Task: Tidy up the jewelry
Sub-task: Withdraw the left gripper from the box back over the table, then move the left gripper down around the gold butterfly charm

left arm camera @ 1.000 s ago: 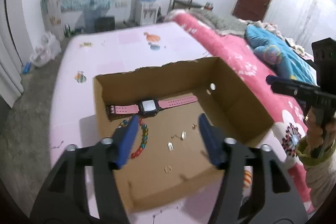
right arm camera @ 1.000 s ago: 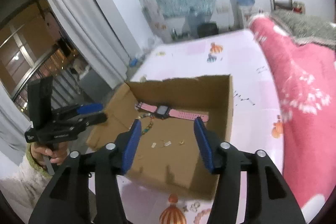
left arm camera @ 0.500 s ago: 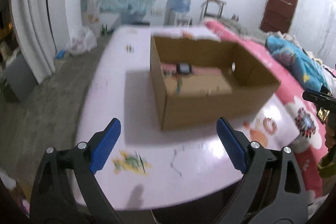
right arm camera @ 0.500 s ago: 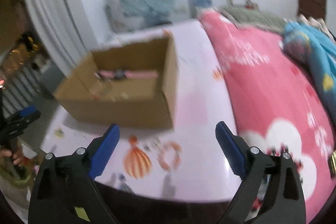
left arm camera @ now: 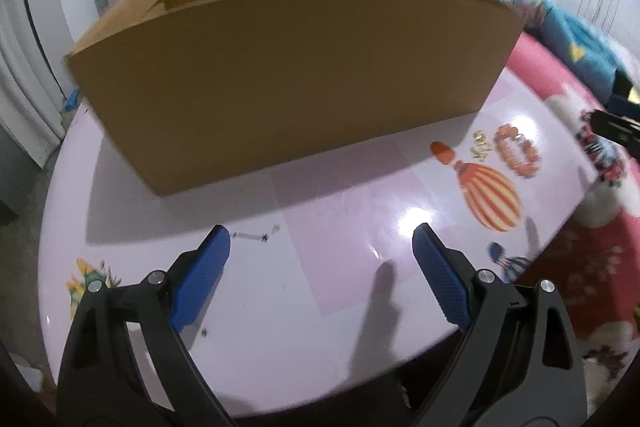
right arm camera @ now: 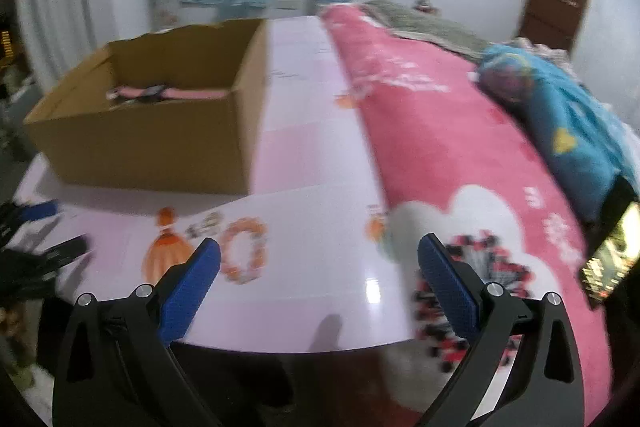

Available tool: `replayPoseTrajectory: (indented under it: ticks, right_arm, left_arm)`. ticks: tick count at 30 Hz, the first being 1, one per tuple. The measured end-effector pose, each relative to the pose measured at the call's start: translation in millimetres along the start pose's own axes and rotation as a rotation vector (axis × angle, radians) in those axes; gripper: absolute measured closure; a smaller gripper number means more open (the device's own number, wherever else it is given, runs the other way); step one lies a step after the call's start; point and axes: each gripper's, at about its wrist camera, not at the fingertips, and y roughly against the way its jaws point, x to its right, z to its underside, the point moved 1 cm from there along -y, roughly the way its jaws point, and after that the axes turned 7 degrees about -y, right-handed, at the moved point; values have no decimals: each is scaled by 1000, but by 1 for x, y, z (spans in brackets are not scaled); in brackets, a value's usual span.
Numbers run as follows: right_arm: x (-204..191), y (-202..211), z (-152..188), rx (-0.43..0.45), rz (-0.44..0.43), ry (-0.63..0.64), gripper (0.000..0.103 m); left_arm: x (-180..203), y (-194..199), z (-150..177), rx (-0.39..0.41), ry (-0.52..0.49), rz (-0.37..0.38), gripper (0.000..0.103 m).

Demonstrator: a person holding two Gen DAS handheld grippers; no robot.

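Pulled both grippers out of box (left arm camera: 288, 67), down to near table (left arm camera: 340, 267) edge. Left gripper (left arm camera: 320, 267) spread wide, empty. Right gripper (right arm camera: 318, 275) still opening, nothing between jaws. Watch (right arm camera: 148, 93) now lies in box. Left out on table: orange bracelet (right arm camera: 244, 253), small gold bits (left arm camera: 480, 147) beside it. Judge bracelet next; right gripper nearest.

Your left hand-held gripper (left arm camera: 322, 247): matte black plastic frame with triangular cut-outs in each arm, silver round screws at the pivots, two fingers (left arm camera: 200, 279) faced with blue cross-hatched rubber pads. Your right hand-held gripper (right arm camera: 320, 259): same build, black arms, silver screws, blue textured pads (right arm camera: 190, 293). No cables or markings visible on either one.
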Motion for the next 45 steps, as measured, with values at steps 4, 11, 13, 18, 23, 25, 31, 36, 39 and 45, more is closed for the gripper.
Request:
replayPoseTrajectory:
  ticks: [4,11,13,18,23,25,31,36,39,45]
  right_arm:
    - [-13,-13,7,-54,-110,-19,7]
    - [-37,-41,4,-141,-242,-13,41]
    - [-46,-46,3,-148,-273,11,47]
    - [-61,-57,-1,-173,-344,42,58]
    - [-67,-72,-5,-203,-352,44,65]
    - [-68,-80,-7,-216,-351,37,66]
    - [-71,-88,-8,-234,-344,38,66]
    - [-82,-85,-1,-248,-363,53,66]
    - [-89,-82,2,-241,-365,59,67]
    - [-102,-80,4,-250,-426,38,67]
  left_arm:
    - [3,-15,-4,-35,-15,-8,14]
    - [0,-17,-3,-28,-16,-26,8]
    - [-1,-15,-1,-20,-10,-28,8]
    - [-3,-15,0,-6,-10,-32,8]
    - [-4,-16,0,5,-4,-39,8]
    - [-7,-15,3,7,-3,-40,8]
    - [-3,-18,0,6,-19,-26,8]
    - [-7,-16,0,10,-39,-9,8]
    - [-6,-15,3,9,-38,-9,8]
    - [-18,-10,12,6,-13,-25,8]
